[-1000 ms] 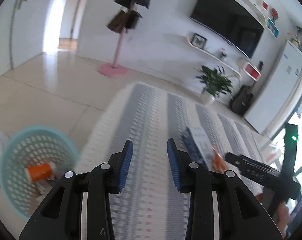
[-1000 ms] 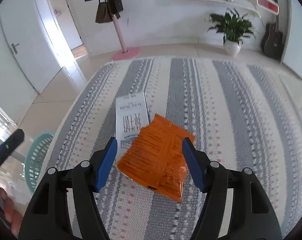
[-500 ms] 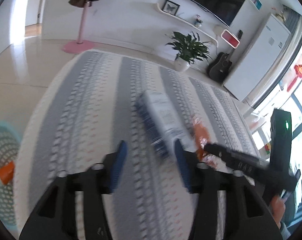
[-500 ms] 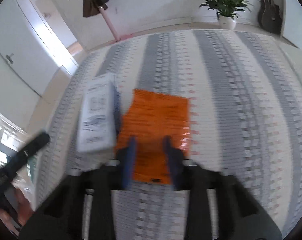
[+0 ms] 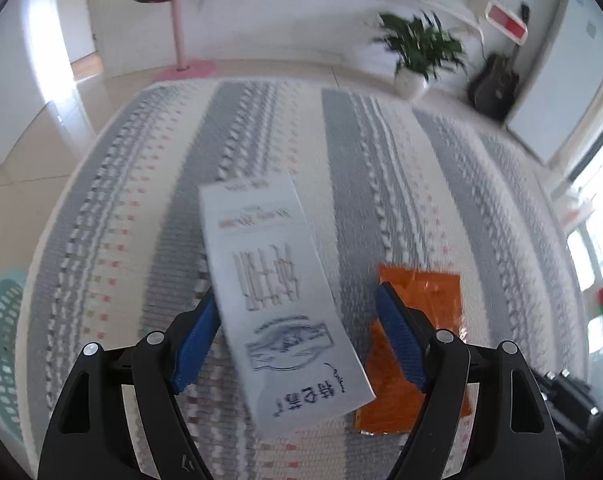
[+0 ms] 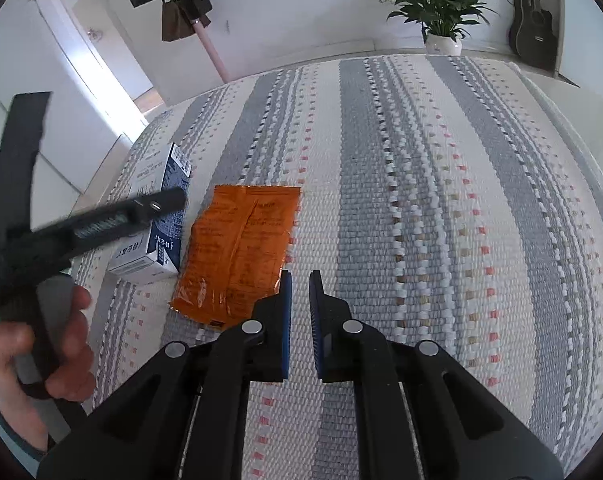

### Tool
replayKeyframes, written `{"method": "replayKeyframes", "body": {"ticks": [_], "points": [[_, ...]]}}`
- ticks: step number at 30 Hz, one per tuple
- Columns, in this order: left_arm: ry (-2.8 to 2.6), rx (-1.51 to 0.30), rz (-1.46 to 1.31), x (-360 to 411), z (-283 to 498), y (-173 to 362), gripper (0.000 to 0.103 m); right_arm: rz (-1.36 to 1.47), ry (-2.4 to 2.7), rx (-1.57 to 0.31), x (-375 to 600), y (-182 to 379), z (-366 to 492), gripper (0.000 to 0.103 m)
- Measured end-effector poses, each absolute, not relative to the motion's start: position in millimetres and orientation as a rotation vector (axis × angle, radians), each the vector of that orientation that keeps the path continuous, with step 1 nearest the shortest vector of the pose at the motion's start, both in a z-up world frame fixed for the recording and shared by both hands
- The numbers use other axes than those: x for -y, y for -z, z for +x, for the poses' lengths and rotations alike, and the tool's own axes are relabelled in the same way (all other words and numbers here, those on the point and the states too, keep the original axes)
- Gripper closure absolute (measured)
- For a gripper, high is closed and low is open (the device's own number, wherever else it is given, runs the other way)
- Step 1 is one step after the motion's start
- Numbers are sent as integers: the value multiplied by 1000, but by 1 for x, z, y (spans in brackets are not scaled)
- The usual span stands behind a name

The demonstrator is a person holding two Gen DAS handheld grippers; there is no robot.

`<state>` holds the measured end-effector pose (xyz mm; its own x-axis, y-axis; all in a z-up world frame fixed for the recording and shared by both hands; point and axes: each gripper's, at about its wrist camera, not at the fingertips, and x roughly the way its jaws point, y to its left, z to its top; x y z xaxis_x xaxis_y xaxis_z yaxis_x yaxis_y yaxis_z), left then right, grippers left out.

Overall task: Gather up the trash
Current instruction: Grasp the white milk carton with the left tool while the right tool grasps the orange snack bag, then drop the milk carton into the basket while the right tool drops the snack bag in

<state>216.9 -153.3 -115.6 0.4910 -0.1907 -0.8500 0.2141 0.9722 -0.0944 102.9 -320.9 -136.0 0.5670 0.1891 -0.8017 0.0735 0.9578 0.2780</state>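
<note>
**Two pieces of trash left on the rug**

We are lining up on the milk carton [image 5: 279, 304], which lies on the striped rug [image 5: 421, 184] just left of the orange wrapper [image 6: 237, 252]. Our left gripper [image 5: 297, 336] tilts steeply down, its jaws opening astride the carton without touching it. Next we must lower and close. Our right gripper [image 6: 300, 312] hangs right of the wrapper, jaws together, empty.

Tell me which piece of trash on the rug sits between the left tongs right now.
The white-and-blue carton, lying flat on the striped rug. The left tongs are opening around it; the orange wrapper lies outside them, to the right.
</note>
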Motion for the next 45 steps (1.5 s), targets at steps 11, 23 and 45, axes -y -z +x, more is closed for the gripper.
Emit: {"method": "replayKeyframes", "body": {"ticks": [11, 23, 45], "points": [[269, -947, -46, 70, 174, 84, 54, 295, -84, -1021, 286, 141, 130, 30], [238, -860, -253, -39, 145, 66, 54, 48, 91, -1033, 225, 149, 155, 39], [-76, -634, -406, -238, 99, 9, 53, -55, -406, -760, -14, 10, 134, 67]]}}
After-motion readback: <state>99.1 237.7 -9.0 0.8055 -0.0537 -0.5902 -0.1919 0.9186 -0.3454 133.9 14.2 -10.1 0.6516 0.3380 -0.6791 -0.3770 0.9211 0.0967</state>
